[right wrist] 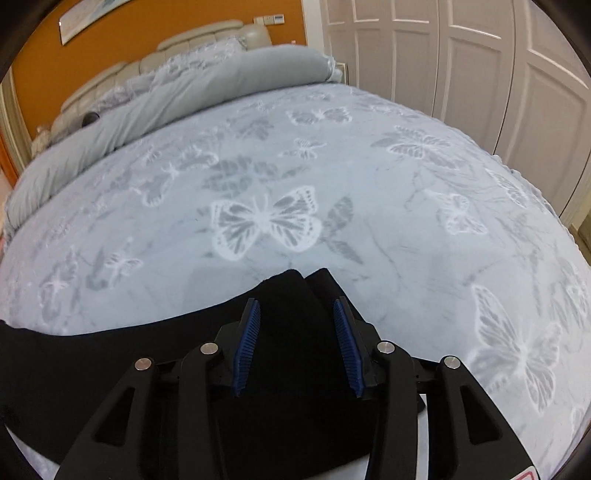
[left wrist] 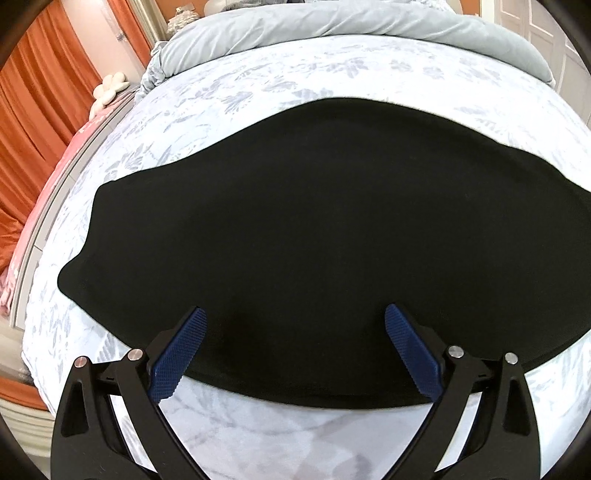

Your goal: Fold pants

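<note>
Black pants (left wrist: 314,236) lie flat on the butterfly-print bed cover (left wrist: 288,77), spread wide from left to right. My left gripper (left wrist: 295,317) is open, its blue pads (left wrist: 181,350) wide apart just above the pants' near edge, holding nothing. In the right wrist view the pants' end (right wrist: 291,332) shows as two stacked black layers pointing away. My right gripper (right wrist: 295,306) is open with that end lying between its blue pads (right wrist: 247,343); the jaws do not press the cloth.
A rolled grey duvet (left wrist: 332,22) lies along the far side of the bed, also in the right wrist view (right wrist: 166,96). Orange curtains (left wrist: 40,118) hang at the left. White closet doors (right wrist: 480,74) stand at the right. The bed cover (right wrist: 332,184) stretches beyond the pants.
</note>
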The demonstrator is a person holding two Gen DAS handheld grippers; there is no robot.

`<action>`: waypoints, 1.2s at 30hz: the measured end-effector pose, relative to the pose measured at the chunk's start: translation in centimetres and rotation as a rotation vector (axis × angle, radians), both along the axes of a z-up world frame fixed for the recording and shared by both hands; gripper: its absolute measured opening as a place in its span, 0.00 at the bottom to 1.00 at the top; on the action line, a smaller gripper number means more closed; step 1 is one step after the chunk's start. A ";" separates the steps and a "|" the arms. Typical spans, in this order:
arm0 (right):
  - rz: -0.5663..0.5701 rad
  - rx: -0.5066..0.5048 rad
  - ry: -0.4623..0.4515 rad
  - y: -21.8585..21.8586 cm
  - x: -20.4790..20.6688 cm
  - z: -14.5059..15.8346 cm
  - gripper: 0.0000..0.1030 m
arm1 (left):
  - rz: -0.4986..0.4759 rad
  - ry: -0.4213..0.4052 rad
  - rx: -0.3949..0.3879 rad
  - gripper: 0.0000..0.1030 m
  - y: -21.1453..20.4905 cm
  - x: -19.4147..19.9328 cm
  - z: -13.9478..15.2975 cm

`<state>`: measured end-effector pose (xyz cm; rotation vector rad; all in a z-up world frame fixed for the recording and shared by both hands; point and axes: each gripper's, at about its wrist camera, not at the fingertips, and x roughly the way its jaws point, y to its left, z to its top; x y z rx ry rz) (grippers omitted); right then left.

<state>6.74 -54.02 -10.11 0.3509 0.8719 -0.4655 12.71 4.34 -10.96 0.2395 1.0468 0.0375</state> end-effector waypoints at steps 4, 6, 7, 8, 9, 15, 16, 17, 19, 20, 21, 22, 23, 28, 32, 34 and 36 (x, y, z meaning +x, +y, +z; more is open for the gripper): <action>0.038 -0.019 -0.008 0.5 0.7 -0.3 0.07 | -0.021 -0.009 0.037 0.94 -0.7 0.8 -0.6; -0.001 -0.080 -0.058 0.1 0.3 1.4 0.07 | -0.022 -0.014 0.041 0.94 -0.8 0.9 -0.7; -0.027 -0.092 -0.063 -0.4 0.0 1.5 0.07 | -0.024 -0.013 0.041 0.94 -0.9 1.0 -0.7; -0.046 -0.082 -0.041 -1.1 0.1 0.8 0.07 | -0.026 -0.014 0.040 0.95 -1.0 1.1 -0.6; -0.048 -0.055 -0.007 -1.5 0.3 -0.5 0.11 | -0.025 -0.015 0.043 0.95 -1.1 1.1 -0.7; -0.047 -0.110 -0.126 0.4 -1.7 3.4 0.25 | -0.020 -0.016 0.044 0.96 -0.8 1.0 -0.4; -0.049 -0.093 -0.142 0.3 -2.5 3.7 0.25 | -0.017 -0.013 0.039 0.96 -0.7 1.0 -0.4; -0.058 -0.078 -0.129 -0.1 -3.1 3.4 0.25 | -0.015 -0.009 0.034 0.96 -0.6 1.1 -0.4; -0.121 -0.030 -0.025 -1.9 -4.4 0.7 0.25 | -0.012 -0.003 0.023 0.96 -0.5 1.3 -0.5; -0.185 0.024 0.023 -3.2 -5.7 -1.0 0.25 | -0.011 -0.003 0.019 0.96 -0.1 1.5 -0.3; -0.221 0.091 -0.010 -4.2 -7.2 -1.4 0.25 | -0.009 -0.005 0.016 0.95 0.1 1.5 -0.1; -0.254 0.127 -0.049 -4.8 -8.5 -0.9 0.25 | -0.007 -0.010 0.012 0.95 0.3 1.4 0.1; -0.294 0.094 -0.064 -5.0 -9.8 0.6 0.27 | -0.007 -0.016 0.006 0.95 0.4 1.2 0.4; -0.212 0.031 -0.163 -2.6 -11.9 4.0 0.49 | 0.004 -0.047 -0.029 0.95 1.2 1.0 1.6; -0.107 0.147 -0.047 -1.5 -8.9 -0.2 0.47 | 0.002 -0.063 -0.037 0.95 1.0 0.8 1.7; -0.083 0.091 0.006 -0.5 -7.4 -1.6 0.22 | -0.011 -0.068 -0.028 0.95 0.3 0.1 1.3; -0.057 0.067 -0.002 0.2 -6.5 -0.6 0.11 | -0.023 -0.073 -0.010 0.95 0.5 0.5 1.2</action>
